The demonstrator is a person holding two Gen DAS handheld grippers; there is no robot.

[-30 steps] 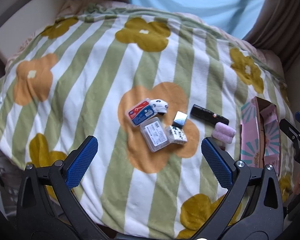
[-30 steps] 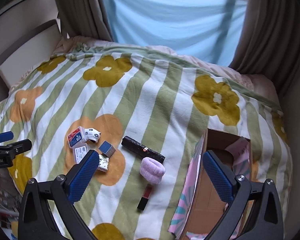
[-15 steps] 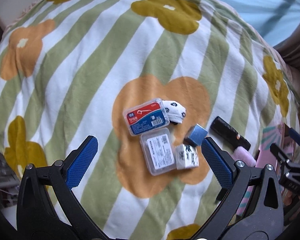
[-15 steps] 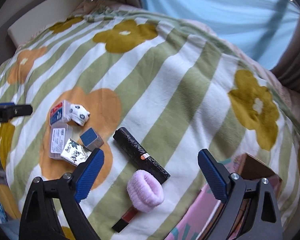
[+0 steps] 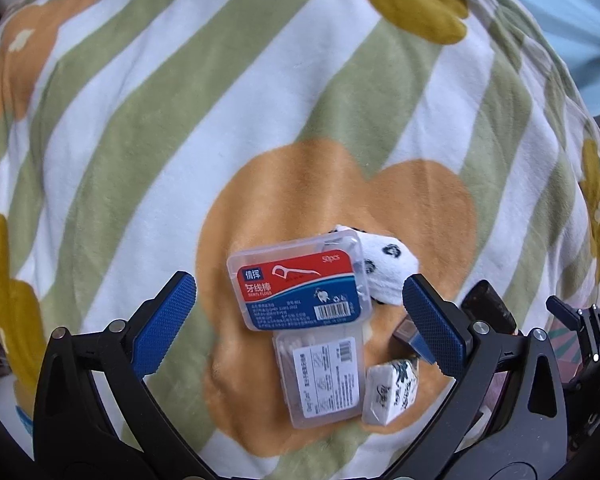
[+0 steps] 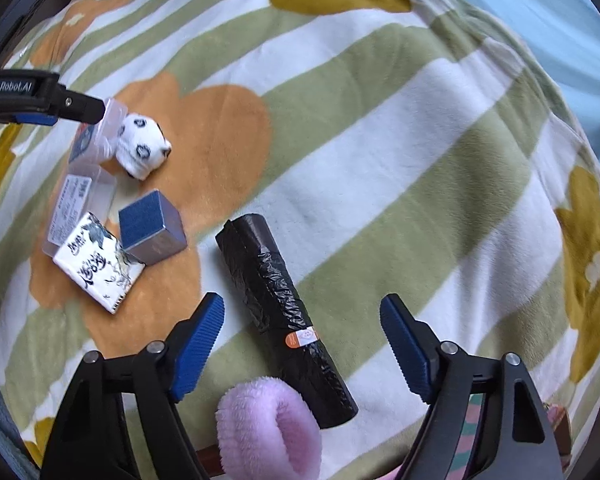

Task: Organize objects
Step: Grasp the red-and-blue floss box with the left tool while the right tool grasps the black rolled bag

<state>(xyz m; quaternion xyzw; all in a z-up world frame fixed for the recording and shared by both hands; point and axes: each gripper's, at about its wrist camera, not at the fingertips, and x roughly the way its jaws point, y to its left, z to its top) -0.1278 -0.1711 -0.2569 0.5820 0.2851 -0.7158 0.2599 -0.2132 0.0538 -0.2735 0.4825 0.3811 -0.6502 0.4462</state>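
Soft blanket [image 6: 380,128], items centre: our right gripper [image 6: 302,338] closing around roll [image 6: 288,304], unpinched; left gripper [image 5: 298,314] spread over floss box [image 5: 300,284]. Risk: roll rolling away.

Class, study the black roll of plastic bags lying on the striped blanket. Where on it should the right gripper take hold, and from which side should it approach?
Grip the black roll of plastic bags around its middle, near the orange sticker, coming down from above. It lies flat and slanted on the striped blanket, so the right gripper, whose jaws are closing with nothing pressed yet, should probably straddle its narrow width. The fluffy pink ring crowds its near end.
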